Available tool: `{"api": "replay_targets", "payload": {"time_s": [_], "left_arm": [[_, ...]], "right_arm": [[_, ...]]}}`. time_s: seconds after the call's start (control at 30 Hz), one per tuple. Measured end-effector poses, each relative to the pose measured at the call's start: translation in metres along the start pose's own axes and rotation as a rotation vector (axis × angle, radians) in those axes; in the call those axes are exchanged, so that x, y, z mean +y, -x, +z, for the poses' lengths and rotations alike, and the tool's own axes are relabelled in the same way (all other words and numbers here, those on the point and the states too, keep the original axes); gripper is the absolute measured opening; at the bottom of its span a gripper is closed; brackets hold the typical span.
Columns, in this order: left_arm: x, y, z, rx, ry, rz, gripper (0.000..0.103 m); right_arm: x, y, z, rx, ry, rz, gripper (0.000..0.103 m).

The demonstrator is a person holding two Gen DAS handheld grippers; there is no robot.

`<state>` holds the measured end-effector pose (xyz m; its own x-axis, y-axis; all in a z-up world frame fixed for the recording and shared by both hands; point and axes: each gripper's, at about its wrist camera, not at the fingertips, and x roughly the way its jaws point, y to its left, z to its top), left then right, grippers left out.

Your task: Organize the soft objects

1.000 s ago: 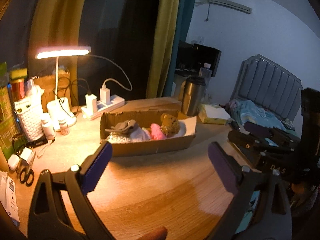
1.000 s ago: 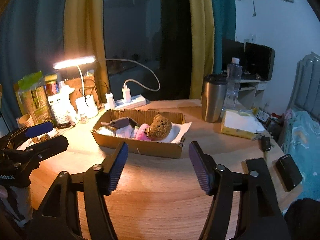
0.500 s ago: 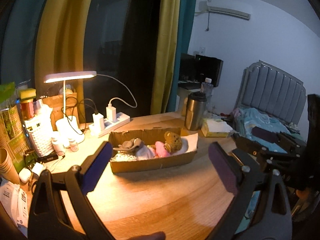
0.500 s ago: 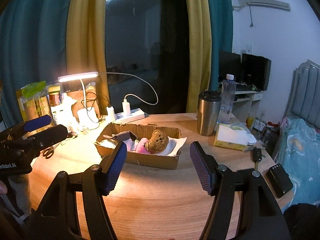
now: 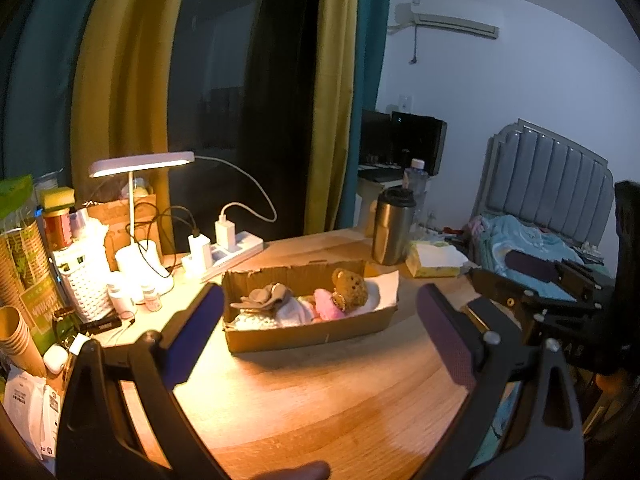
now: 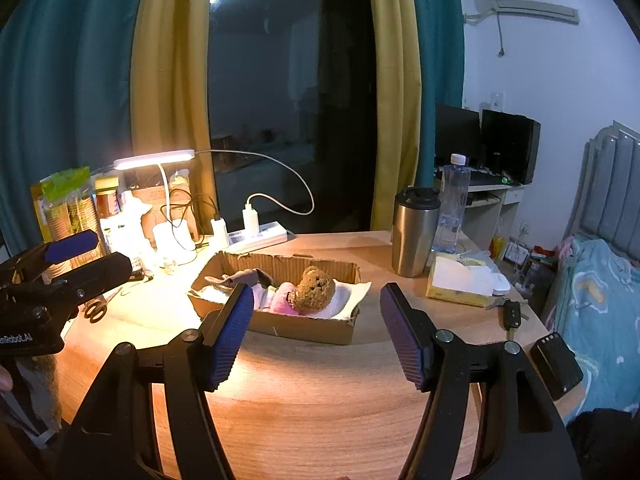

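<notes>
A shallow cardboard box sits mid-table. In it lie a brown teddy bear, a pink soft item, a grey cloth and white cloths. My left gripper is open and empty, held above the table in front of the box. My right gripper is open and empty, also short of the box. Each gripper shows at the edge of the other's view.
A lit desk lamp, power strip, white basket, bottles and paper cups crowd the left. A steel tumbler, water bottle, tissue box, keys and a black device stand right. A bed lies beyond.
Both grippers have pulled back and risen away from the box, so it looks smaller and farther. Both stay open and empty.
</notes>
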<state>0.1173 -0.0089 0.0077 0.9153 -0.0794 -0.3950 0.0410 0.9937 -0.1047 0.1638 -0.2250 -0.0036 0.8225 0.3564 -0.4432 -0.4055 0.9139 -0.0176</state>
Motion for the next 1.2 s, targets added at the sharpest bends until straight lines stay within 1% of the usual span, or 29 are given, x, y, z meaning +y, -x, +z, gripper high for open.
{"api": "replay_targets", "payload": {"time_s": [1.2], "left_arm": [[-0.006,-0.014,-0.004,0.019,-0.011,0.006,0.098]], "right_arm": [[-0.004,-0.008,-0.002,0.012,-0.011,-0.003,0.069]]}}
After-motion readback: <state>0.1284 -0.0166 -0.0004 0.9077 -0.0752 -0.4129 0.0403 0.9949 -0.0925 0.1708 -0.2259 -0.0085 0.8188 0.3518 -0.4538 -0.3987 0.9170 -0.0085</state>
